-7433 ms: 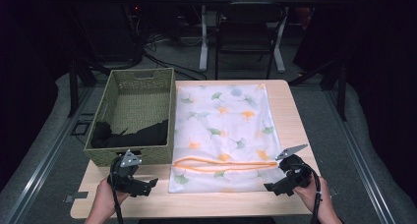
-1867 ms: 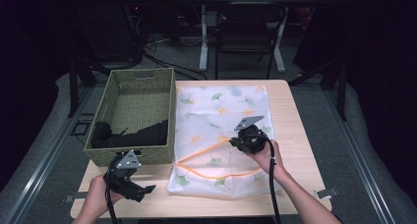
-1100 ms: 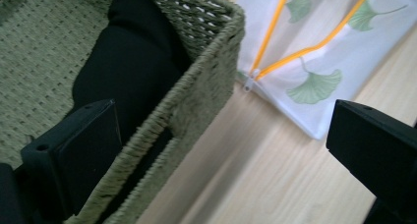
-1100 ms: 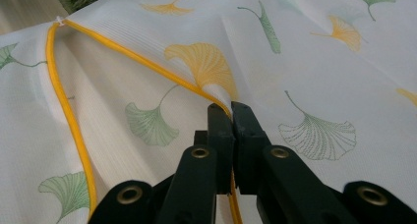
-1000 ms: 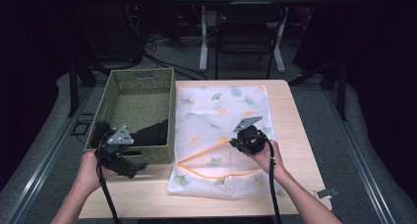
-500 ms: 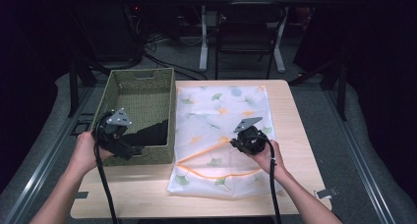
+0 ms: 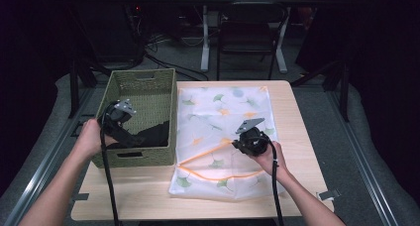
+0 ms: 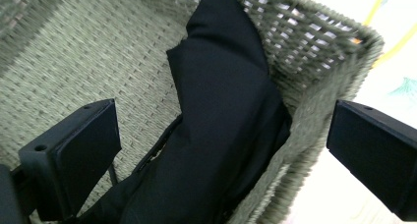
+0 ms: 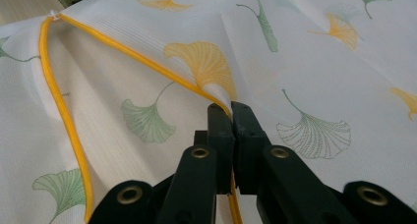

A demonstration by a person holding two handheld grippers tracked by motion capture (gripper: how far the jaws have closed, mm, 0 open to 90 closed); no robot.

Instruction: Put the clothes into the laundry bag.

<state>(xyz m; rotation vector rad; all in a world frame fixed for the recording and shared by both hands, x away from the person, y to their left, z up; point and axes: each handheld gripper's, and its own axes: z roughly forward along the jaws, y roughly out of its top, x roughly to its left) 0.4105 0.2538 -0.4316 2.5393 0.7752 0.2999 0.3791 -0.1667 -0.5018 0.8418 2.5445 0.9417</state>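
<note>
Black folded cloth [image 8: 216,130] lies in the green woven basket [image 7: 141,89], at nine o'clock on the table. Left gripper [image 7: 130,137] hangs over it, jaws spread wide to grasp. Right gripper [image 9: 231,117] pinches the orange-trimmed white mesh leaf-print bag [image 7: 225,107], lifting its mouth open, likely to receive the cloth.

A black garment [image 8: 221,116] lies in the green woven basket [image 7: 148,94]; the white bag [image 7: 223,112], yellow-edged, bears green and orange leaves.

From my console I count one woven basket [image 7: 148,94], one black garment [image 8: 221,135], one leaf-printed mesh bag [image 7: 225,117] and two grippers on one tabletop [image 7: 143,191].
</note>
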